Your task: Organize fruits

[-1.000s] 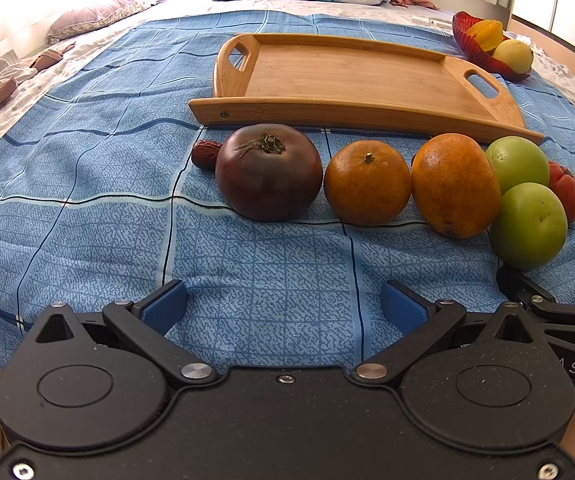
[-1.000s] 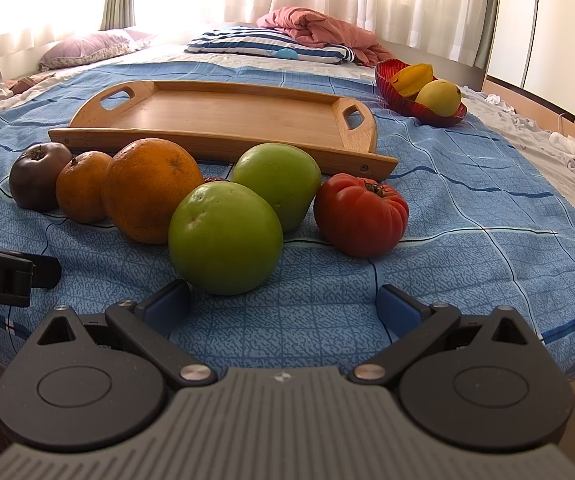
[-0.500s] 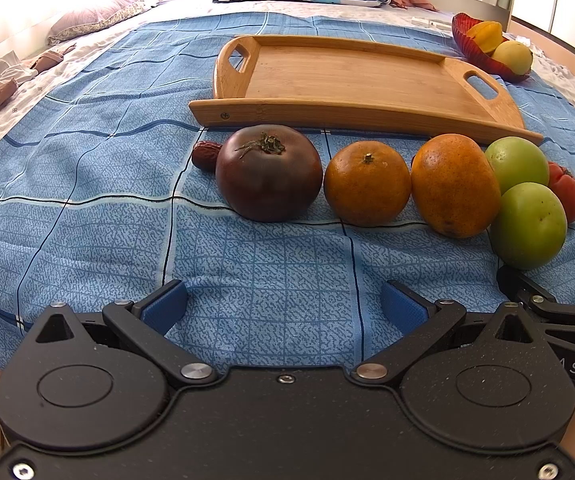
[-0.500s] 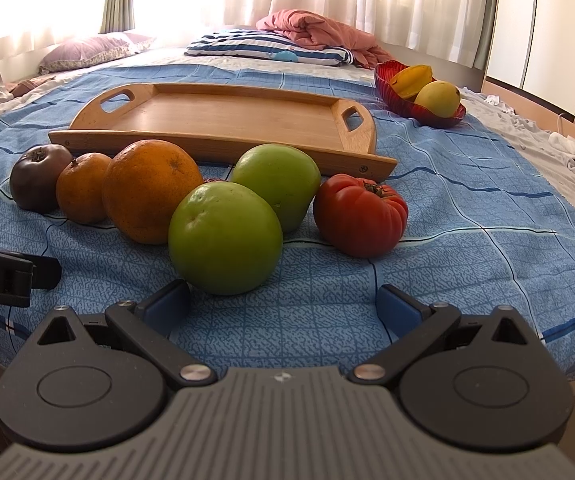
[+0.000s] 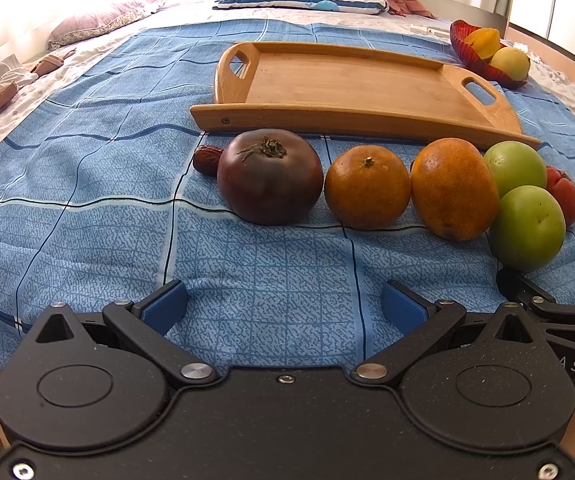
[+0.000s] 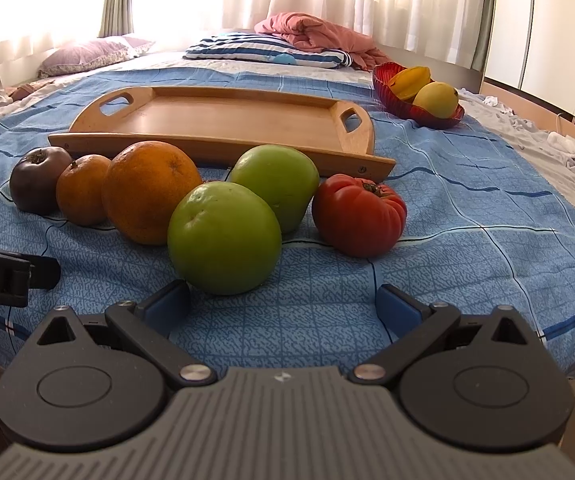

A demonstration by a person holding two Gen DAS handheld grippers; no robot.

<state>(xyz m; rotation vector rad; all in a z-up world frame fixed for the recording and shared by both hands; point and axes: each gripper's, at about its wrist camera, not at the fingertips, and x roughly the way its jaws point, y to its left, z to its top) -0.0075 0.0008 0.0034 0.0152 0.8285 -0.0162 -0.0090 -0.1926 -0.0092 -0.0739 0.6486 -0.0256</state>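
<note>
Basically nothing has changed vs the frames a sec ago: fruit, tray and both grippers sit in the same spots, so we read the task as not started yet, no fruit picked.

Going L to R in the left wrist view: small brown date [image 5: 206, 159] tucked just behind the dark purple tomato [image 5: 270, 176], touching or nearly so. Next the small orange [image 5: 367, 187], close beside the tomato, then the big orange [image 5: 454, 188], touching or near-touching its neighbours. Then two green fruits, the rear green one [image 5: 516, 164] and the front green one [image 5: 528, 227], pressed together, w/ the red ribbed tomato [image 5: 565, 196] partly hidden behind them at far R. All lie in a row on the blue checked bed cover [image 5: 87, 208], just in front of the wooden tray [image 5: 351, 84], which holds nothing. Red bowl [image 5: 472, 54] w/ yellow fruit sits well behind, R side.

Left gripper [image 5: 285, 304]: fingers spread wide, nothing between them, low at the bed edge, short of the row. Right gripper [image 6: 283, 304]: fingers also wide apart, empty; its L finger pad is just beside the front green fruit, can't tell if touching.

Fruit skins look smooth, firm, round; we'd guess they roll easily on the soft cover.
</note>
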